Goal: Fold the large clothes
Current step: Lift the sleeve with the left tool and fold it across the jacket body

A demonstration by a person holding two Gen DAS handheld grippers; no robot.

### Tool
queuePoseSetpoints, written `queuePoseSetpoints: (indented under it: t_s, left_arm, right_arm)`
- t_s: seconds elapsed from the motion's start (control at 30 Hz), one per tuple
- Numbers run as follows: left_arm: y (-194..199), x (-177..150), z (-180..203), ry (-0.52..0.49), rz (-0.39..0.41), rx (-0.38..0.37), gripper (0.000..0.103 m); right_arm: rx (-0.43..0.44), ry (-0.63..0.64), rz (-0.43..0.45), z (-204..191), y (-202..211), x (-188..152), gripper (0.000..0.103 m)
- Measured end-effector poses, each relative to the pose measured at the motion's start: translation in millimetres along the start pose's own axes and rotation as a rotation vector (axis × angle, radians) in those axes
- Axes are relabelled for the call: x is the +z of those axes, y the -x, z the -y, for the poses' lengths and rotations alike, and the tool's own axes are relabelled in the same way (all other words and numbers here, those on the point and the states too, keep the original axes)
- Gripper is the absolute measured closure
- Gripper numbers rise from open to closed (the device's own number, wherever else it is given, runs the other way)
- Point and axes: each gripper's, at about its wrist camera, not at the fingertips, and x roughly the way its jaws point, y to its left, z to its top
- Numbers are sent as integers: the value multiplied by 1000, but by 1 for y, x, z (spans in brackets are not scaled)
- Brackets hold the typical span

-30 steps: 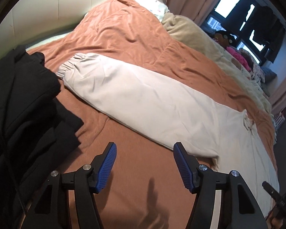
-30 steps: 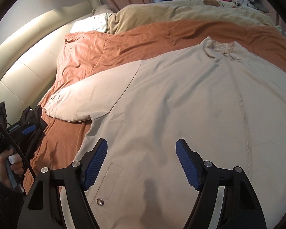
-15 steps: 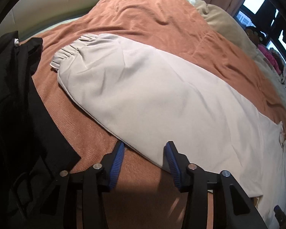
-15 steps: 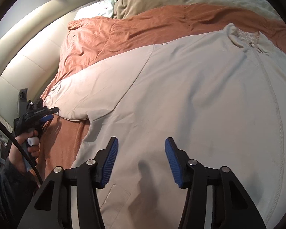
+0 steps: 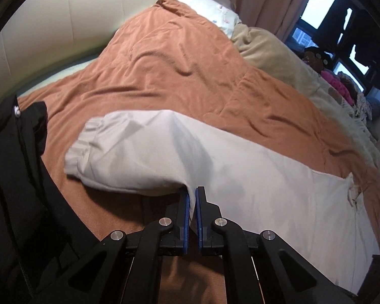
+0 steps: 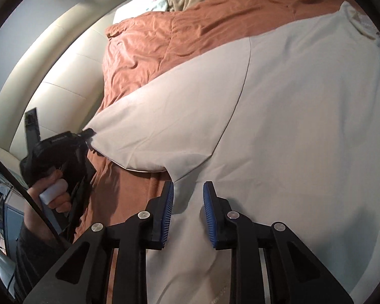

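A large pale grey jacket (image 6: 291, 126) lies spread flat on an orange-brown blanket (image 5: 177, 63). Its long sleeve (image 5: 152, 157) ends in a gathered cuff (image 5: 81, 147) at the left. My left gripper (image 5: 193, 195) is shut on the sleeve's near edge, and the cloth rises off the blanket there. The right wrist view shows that same left gripper (image 6: 88, 133) pinching the sleeve, with a hand (image 6: 50, 190) on its handle. My right gripper (image 6: 188, 190) hovers low over the jacket's side just below the underarm. Its jaws are closing, still apart, with jacket cloth between them.
A heap of black clothes (image 5: 17, 177) lies at the left beside the sleeve. A beige blanket (image 5: 278, 58) and a pillow (image 5: 207, 7) lie further up the bed. A padded cream headboard (image 5: 63, 25) runs along the far side, with curtains and a window (image 5: 316, 7) beyond.
My left gripper went to the sleeve's near edge, shut on it and raised it. My right gripper moved forward and down toward the underarm, its jaws narrowing.
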Motion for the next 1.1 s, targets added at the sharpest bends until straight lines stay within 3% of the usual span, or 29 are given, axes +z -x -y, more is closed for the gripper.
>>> queuePoseSetpoints:
  t_s: [0.2,0.3,0.63,0.73,0.77,0.8,1.0,1.1]
  left_arm:
    - [47,18,41,-80,81,-130,99]
    - [70,23,63,-119,115,-198,99]
    - [109,17,127,-211,143,-347,99]
    - [117,9,150,-261,143,-369,99]
    - [119,5,159,-280,140,-378,99]
    - [121,1,165,-296,136,-389,99]
    - [134,-20,214,-402,110,-434,99]
    - [138,-34,242,-462,96,-421,99]
  right_arm:
    - [18,-53,-82,10,-53,12,82]
    - [4,-55,-90,6,-48,20,81]
    - [-90,-17,45,0,81,-7,79]
    - [-113,-48,97,10,120,-29,58]
    - [-119,-65,122,16,134,-36,43]
    - [-122,-89,151,22,149,-43,39]
    - [-131,-228,291,56,190,-74,39]
    - [-137,-285,274,73,185,-79,39]
